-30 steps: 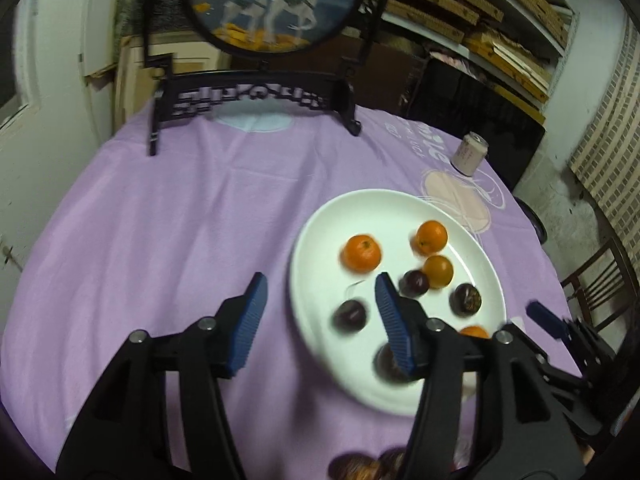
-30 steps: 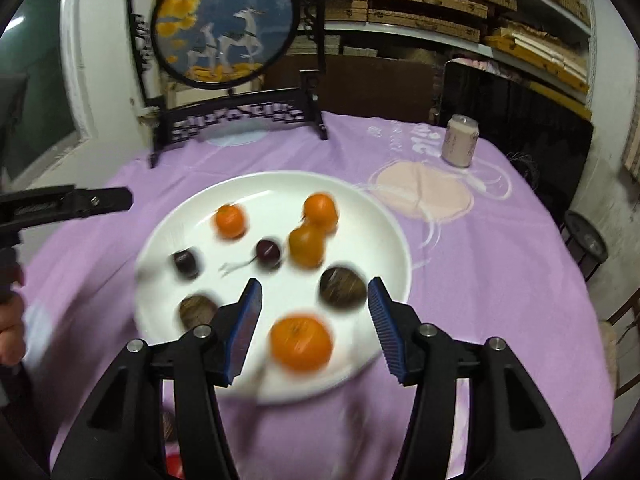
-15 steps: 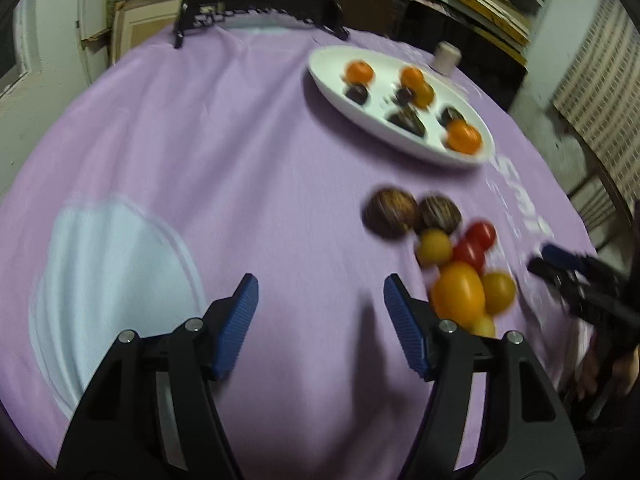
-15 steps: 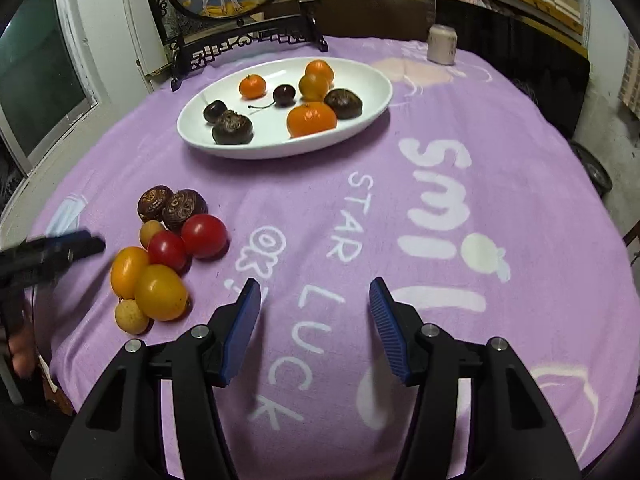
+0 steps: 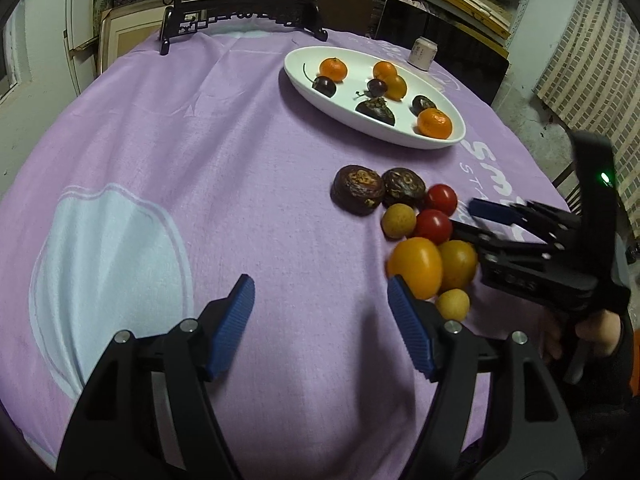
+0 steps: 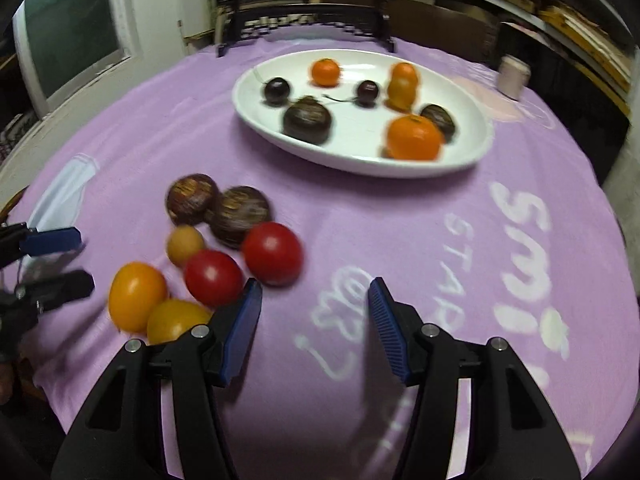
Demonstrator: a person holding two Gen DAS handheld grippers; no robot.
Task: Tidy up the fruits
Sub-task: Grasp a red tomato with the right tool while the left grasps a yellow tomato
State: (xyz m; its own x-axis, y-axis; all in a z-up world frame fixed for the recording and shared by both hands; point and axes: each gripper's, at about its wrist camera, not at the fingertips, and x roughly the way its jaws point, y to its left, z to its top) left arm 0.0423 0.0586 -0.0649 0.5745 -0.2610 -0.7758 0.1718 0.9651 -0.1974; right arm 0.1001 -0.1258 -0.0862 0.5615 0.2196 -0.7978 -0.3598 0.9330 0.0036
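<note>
A white oval plate (image 5: 360,130) (image 6: 360,140) at the back holds several mandarins, dark cherries and dark wrinkled fruits. In front of it, loose on the purple cloth, lie two wrinkled brown fruits (image 5: 357,190) (image 6: 192,199), two red tomatoes (image 5: 433,226) (image 6: 213,278), two orange-yellow tomatoes (image 5: 416,267) (image 6: 137,296) and small tan fruits (image 5: 398,221). My left gripper (image 5: 320,284) hovers left of the cluster, its jaws opening with nothing between them. My right gripper (image 6: 315,282) is open and empty just right of the red tomatoes.
A pale drink can (image 5: 424,53) (image 6: 514,76) stands beyond the plate. A black carved stand (image 5: 244,16) with a round painted screen sits at the table's far edge. The round table's edge curves close on the right, with shelves behind it.
Both grippers have drawn back from the plate and dropped toward the loose fruit. The left jaws have spread wider. The right gripper has closed in on the red tomatoes.
</note>
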